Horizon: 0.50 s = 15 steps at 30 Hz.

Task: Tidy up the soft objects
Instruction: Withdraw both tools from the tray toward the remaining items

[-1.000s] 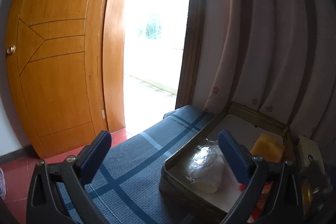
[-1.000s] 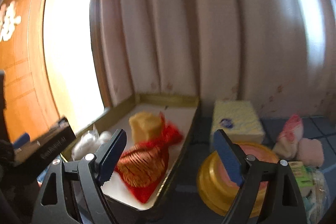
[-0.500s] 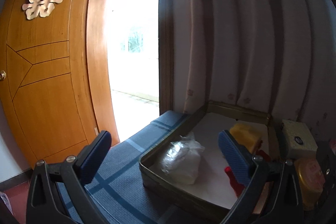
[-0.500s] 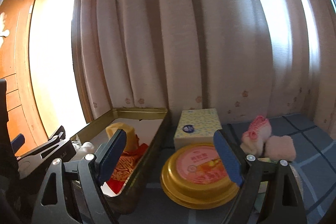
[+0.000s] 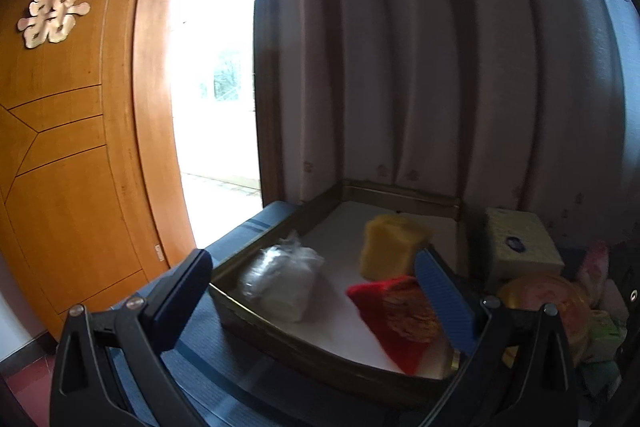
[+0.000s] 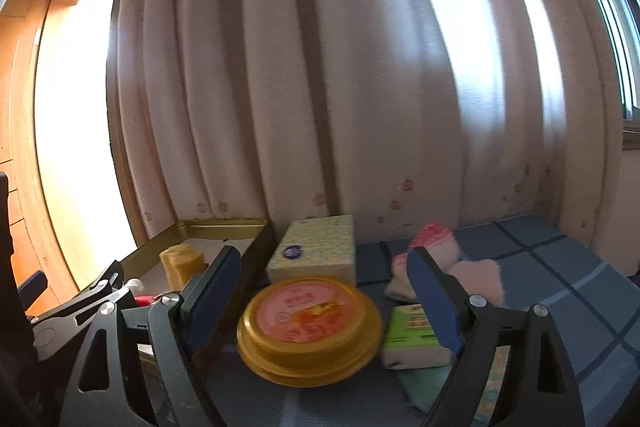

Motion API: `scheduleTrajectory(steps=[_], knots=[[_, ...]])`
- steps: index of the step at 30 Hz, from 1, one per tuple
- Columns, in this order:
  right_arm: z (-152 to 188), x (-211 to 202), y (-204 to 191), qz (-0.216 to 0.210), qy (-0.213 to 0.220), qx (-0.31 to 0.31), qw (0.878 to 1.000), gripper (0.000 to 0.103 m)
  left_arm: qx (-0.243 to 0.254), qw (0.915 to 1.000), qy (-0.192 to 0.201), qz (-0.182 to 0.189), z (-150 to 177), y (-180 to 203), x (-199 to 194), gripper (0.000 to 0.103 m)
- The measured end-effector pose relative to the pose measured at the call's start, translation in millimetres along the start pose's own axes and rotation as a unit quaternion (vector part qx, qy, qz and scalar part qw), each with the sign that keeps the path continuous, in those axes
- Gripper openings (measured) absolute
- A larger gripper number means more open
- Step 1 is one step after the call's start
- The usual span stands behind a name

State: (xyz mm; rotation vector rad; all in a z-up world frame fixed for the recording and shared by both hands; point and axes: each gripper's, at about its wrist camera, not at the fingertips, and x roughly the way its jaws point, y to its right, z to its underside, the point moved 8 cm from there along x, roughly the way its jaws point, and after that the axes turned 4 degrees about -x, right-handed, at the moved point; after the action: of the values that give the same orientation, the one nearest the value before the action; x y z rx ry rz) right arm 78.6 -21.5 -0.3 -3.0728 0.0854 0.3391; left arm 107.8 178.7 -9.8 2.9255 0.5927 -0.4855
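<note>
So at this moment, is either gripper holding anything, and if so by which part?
Nothing is held. The left gripper and the right gripper both stand open with nothing between their pads.

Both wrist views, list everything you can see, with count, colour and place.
tray: one, gold, on the blue cloth by the curtain
clear bag: one, whitish, tray's left part
sponge: one, yellow, tray's back
red pouch: one, red and gold, tray's front right
tissue box: one, pale yellow, right of the tray
round tub: one, yellow with pink lid, before the box
socks: pink and white, exact count unclear, right of the box
green packet: one, right of the tub
door: one, orange wood, far left
left gripper: black, blue fingers, open
right gripper: same, open
</note>
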Motion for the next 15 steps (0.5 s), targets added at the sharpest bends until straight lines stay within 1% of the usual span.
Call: scheduleTrajectory(steps=[8,12,15], knots=[[1.7,-15.4,38.6,0.020,0.007,0.013,1.000,0.087,0.024,0.9988,-0.010,0.041,9.7,33.5,-17.7,0.103],[5.4,-24.5,61.4,0.033,-0.001,0.016,0.999,0.087,0.028,0.9961,-0.035,0.076,18.5,44.9,-25.3,0.103],[9.9,-29.8,85.5,0.049,-0.014,0.025,0.998,0.087,0.039,0.9916,-0.059,0.108,28.1,57.9,-32.5,0.103]])
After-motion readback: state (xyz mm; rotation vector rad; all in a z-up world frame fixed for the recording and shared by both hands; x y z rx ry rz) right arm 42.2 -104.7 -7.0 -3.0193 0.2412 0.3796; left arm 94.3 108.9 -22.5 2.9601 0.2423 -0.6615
